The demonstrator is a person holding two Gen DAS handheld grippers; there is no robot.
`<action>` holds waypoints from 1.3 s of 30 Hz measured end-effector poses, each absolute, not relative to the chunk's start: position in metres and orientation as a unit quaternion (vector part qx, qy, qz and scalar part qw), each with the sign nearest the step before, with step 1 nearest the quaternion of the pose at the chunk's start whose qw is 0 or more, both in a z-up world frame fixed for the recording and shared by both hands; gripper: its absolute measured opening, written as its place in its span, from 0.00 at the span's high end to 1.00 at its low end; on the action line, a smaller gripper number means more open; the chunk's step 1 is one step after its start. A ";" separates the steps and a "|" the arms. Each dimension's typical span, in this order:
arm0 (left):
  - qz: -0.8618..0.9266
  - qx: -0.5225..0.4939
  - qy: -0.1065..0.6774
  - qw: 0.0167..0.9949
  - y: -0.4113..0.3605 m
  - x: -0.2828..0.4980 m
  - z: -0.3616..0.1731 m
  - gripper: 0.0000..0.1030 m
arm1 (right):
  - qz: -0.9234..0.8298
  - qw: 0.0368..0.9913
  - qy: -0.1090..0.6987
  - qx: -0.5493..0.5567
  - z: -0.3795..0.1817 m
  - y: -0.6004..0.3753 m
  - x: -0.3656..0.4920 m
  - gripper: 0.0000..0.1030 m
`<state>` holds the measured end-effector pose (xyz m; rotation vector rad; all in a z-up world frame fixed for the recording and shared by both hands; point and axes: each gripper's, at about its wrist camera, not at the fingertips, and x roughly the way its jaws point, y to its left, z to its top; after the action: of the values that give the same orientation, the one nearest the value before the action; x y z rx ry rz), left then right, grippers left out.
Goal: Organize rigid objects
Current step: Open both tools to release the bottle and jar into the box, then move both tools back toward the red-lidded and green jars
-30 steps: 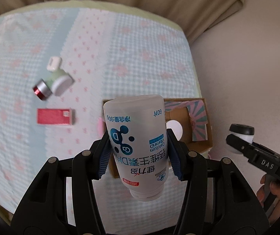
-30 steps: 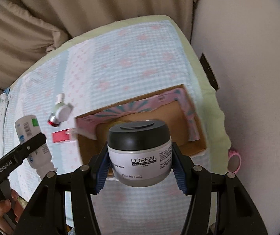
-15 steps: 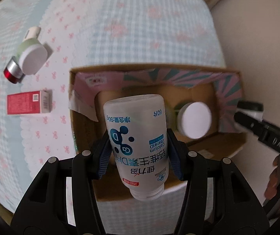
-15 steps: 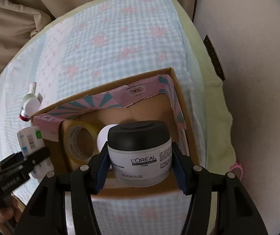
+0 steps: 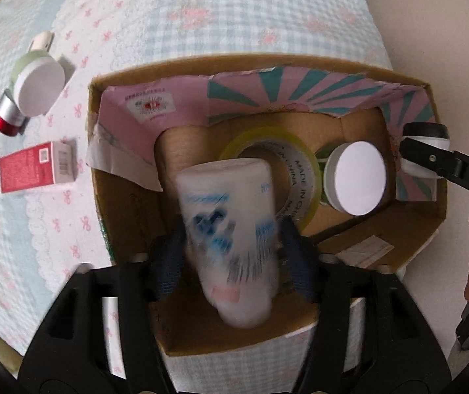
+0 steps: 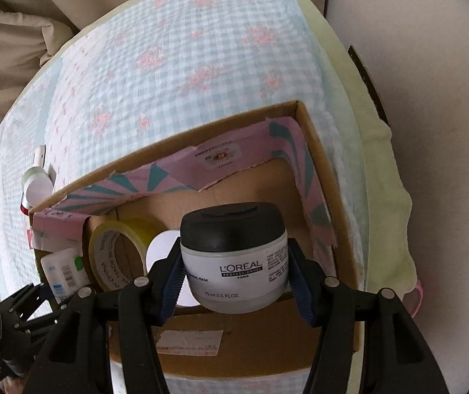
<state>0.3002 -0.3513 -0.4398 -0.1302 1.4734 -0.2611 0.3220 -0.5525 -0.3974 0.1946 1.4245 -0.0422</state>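
A cardboard box [image 5: 126, 203] with pink and teal lining stands on the checked cloth; it also shows in the right wrist view [image 6: 326, 203]. My left gripper [image 5: 231, 243] has spread wide, and the white vitamin bottle [image 5: 231, 229], blurred, sits loose between the fingers over the box's left part. The bottle also shows in the right wrist view [image 6: 63, 269]. My right gripper [image 6: 234, 282] is shut on a L'Oreal jar [image 6: 234, 256] with a black lid, held over the box's right part. The jar also shows in the left wrist view [image 5: 426, 146].
Inside the box lie a roll of yellow tape [image 5: 297, 157] and a white-lidded jar [image 5: 354, 177]. On the cloth left of the box lie a red carton [image 5: 34, 167], a white-capped green jar [image 5: 35, 80] and a red and silver tube [image 5: 6, 116].
Both grippers have moved over the box and lower. The left gripper's fingers have opened off the vitamin bottle, which now blurs between them. The right gripper still holds the jar.
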 end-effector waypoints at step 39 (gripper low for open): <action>-0.131 -0.060 0.550 0.822 -0.276 0.239 -0.279 0.00 | -0.017 0.832 0.550 0.064 -0.247 -0.502 0.255 0.00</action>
<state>0.2391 -0.2757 -0.2787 -0.1270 1.1708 -0.2785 0.2554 -0.5016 -0.2466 0.1352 1.1669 -0.0353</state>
